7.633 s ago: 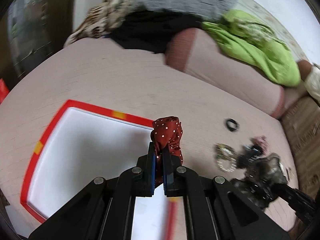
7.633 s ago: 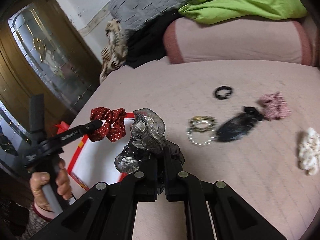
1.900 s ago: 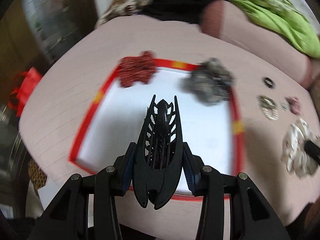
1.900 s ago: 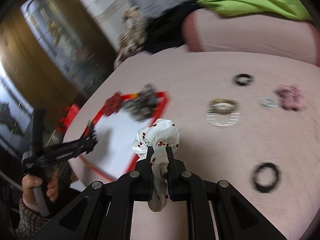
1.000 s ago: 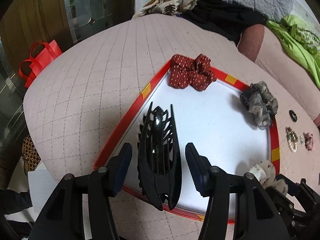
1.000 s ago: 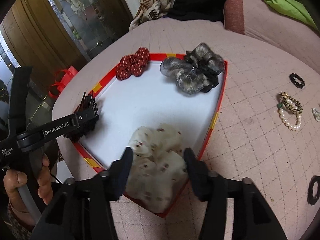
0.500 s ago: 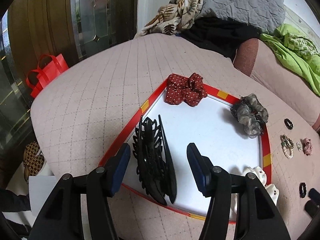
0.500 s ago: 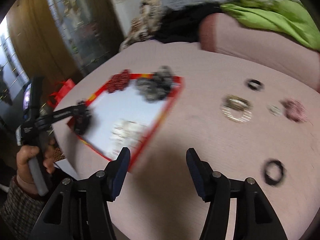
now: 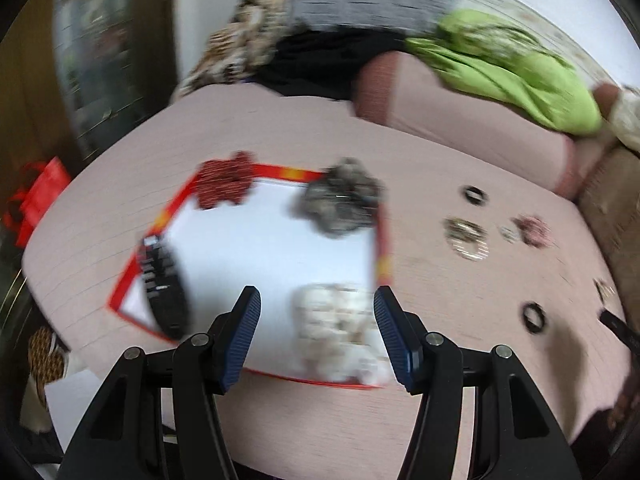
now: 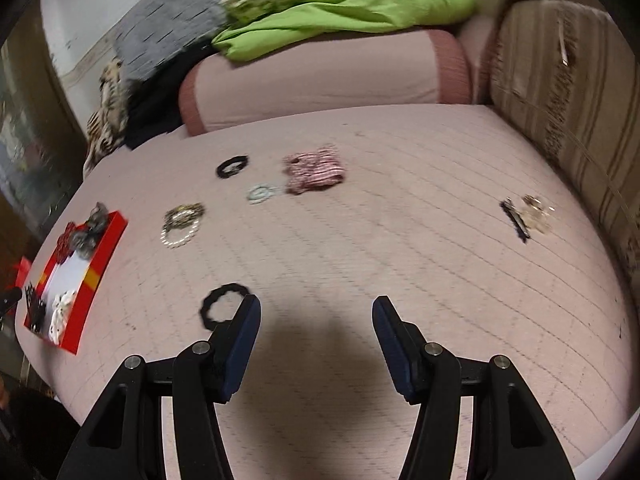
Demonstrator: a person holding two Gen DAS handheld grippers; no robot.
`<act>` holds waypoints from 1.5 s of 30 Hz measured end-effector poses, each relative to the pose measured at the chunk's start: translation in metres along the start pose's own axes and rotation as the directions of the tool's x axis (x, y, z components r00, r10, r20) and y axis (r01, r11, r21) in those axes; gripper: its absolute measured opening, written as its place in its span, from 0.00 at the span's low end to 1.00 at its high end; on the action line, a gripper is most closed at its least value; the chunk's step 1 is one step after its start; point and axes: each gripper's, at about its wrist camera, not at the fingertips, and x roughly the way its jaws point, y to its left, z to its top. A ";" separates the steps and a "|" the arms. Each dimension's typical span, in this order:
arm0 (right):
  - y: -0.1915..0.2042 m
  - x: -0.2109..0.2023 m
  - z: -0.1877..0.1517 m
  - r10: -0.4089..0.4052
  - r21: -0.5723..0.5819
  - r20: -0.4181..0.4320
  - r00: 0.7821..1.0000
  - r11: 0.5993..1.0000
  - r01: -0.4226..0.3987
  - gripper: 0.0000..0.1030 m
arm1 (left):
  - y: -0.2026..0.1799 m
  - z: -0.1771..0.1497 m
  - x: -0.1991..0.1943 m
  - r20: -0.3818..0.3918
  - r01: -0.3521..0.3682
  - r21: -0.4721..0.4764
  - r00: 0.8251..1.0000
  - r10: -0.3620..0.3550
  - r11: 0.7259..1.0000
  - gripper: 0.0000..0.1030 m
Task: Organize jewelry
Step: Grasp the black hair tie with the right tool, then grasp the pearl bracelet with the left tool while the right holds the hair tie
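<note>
Left wrist view looks down close over the red-rimmed white tray (image 9: 382, 240); right wrist view faces the pink quilted bed's (image 10: 360, 240) middle, the tray (image 10: 104, 248) at its left edge.

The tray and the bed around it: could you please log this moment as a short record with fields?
surface: pink quilted bed
tray: red-rimmed, white inside
in tray: red scrunchie, grey scrunchie, black hair claw, white scrunchie
on bed: two black hair ties, pink scrunchie, pearl bracelet, pale bracelet, clip
left claw: open, empty, above the tray
right claw: open, empty, over the bed
</note>
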 end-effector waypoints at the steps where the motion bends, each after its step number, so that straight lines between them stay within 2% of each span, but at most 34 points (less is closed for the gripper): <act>1: -0.003 0.002 0.000 0.001 0.006 0.001 1.000 1.000 -0.001 0.61 | -0.009 0.001 0.000 -0.006 0.018 0.017 1.000 -0.018 1.000 0.57; 7: 0.004 0.023 -0.002 0.053 -0.003 -0.035 0.998 0.999 -0.053 0.61 | -0.073 0.020 0.024 -0.107 0.151 0.077 0.984 -0.142 0.986 0.57; 11: 0.018 0.044 0.001 0.082 -0.033 -0.055 0.995 0.996 -0.084 0.61 | -0.104 0.033 0.056 -0.154 0.176 0.100 0.975 -0.159 0.979 0.57; 15: 0.027 0.059 0.003 0.124 -0.046 -0.065 0.990 0.991 -0.128 0.56 | -0.127 0.041 0.103 -0.249 0.230 0.064 0.946 -0.208 0.971 0.53; 18: 0.027 0.064 0.000 0.157 -0.050 -0.060 0.986 0.986 -0.160 0.57 | -0.142 0.045 0.129 -0.260 0.215 0.063 0.946 -0.191 0.975 0.53; 24: 0.028 0.071 -0.001 0.193 -0.053 -0.065 0.979 0.979 -0.197 0.57 | -0.168 0.052 0.185 -0.290 0.134 0.120 0.952 -0.095 0.984 0.53; 28: 0.035 0.080 -0.002 0.200 -0.080 -0.085 0.976 0.975 -0.207 0.56 | -0.175 0.053 0.214 -0.318 0.120 0.137 0.945 -0.071 0.983 0.44; 30: 0.039 0.084 -0.003 0.186 -0.101 -0.092 0.978 0.975 -0.195 0.52 | -0.175 0.056 0.220 -0.305 0.115 0.125 0.950 -0.072 0.985 0.42; 33: 0.045 0.091 -0.006 0.170 -0.128 -0.108 0.979 0.975 -0.184 0.46 | -0.178 0.056 0.225 -0.292 0.083 0.148 0.956 -0.037 0.986 0.33; 34: 0.047 0.093 -0.007 0.164 -0.136 -0.113 0.980 0.975 -0.178 0.44 | -0.179 0.054 0.225 -0.279 0.071 0.172 0.960 -0.020 0.983 0.27; 35: 0.049 0.095 -0.008 0.157 -0.143 -0.118 0.980 0.974 -0.174 0.41 | -0.181 0.052 0.223 -0.272 0.072 0.190 0.962 -0.018 0.979 0.14; 36: 0.051 0.098 -0.009 0.146 -0.151 -0.126 0.981 0.975 -0.164 0.39 | -0.181 0.050 0.220 -0.272 0.082 0.205 0.962 -0.024 0.975 0.09; 38: 0.054 0.101 -0.011 0.120 -0.167 -0.126 0.985 0.976 -0.140 0.36 | -0.179 0.045 0.212 -0.284 0.103 0.211 0.958 -0.040 0.972 0.09; 40: 0.058 0.101 -0.013 0.102 -0.193 -0.118 0.988 0.973 -0.124 0.28 | -0.175 0.037 0.201 -0.296 0.129 0.216 0.953 -0.061 0.968 0.09; 42: 0.060 0.102 -0.013 0.109 -0.201 -0.120 0.987 0.971 -0.131 0.11 | -0.170 0.028 0.190 -0.306 0.143 0.206 0.949 -0.075 0.968 0.09; 45: 0.061 0.100 -0.015 0.110 -0.206 -0.115 0.987 0.970 -0.132 0.10 | -0.159 0.008 0.169 -0.330 0.186 0.161 0.936 -0.124 0.969 0.09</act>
